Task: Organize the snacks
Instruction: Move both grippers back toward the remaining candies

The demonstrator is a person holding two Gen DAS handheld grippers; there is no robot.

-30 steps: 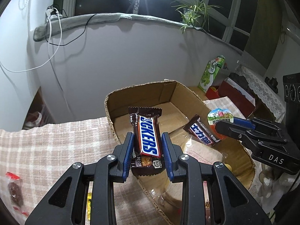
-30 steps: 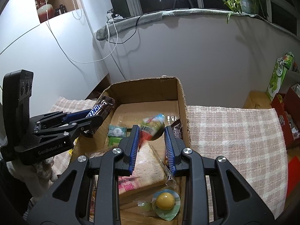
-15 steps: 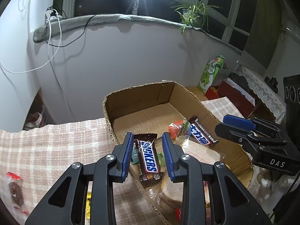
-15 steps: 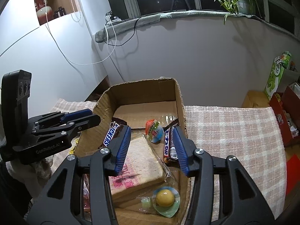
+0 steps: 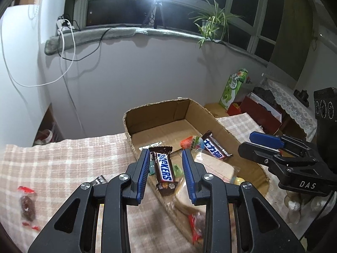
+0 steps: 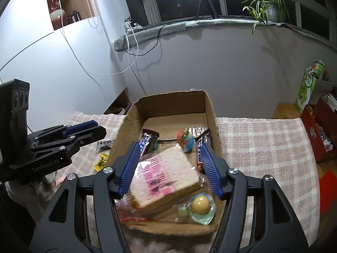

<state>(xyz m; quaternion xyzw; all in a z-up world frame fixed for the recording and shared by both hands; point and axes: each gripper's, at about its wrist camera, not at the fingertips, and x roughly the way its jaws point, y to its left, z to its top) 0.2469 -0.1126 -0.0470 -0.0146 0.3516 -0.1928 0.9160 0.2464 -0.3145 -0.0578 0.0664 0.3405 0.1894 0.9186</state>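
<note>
A cardboard box (image 5: 147, 116) (image 6: 174, 103) stands on the checked tablecloth. In it lie a Snickers bar (image 5: 164, 168) (image 6: 145, 143), a second dark chocolate bar (image 5: 214, 147) (image 6: 200, 145), a round jelly cup (image 5: 192, 142) (image 6: 185, 141), wrapped sliced bread (image 6: 164, 172) and a yellow jelly cup (image 6: 201, 205). My left gripper (image 5: 166, 175) is open and empty above the Snickers bar at the box's left wall. My right gripper (image 6: 170, 168) is open and empty above the bread. Each gripper shows in the other's view, the left (image 6: 84, 130) and the right (image 5: 265, 143).
Loose snacks lie on the cloth left of the box: a red-ended packet (image 5: 26, 204), a dark packet (image 6: 105, 144) and a yellow packet (image 6: 101, 161). A green carton (image 5: 232, 88) and red boxes (image 6: 318, 130) stand to the right. A grey wall rises behind the table.
Both grippers opened. The Snickers bar dropped from my left gripper into the box, and the jelly cup dropped from my right gripper. Both grippers have drawn back and up.
</note>
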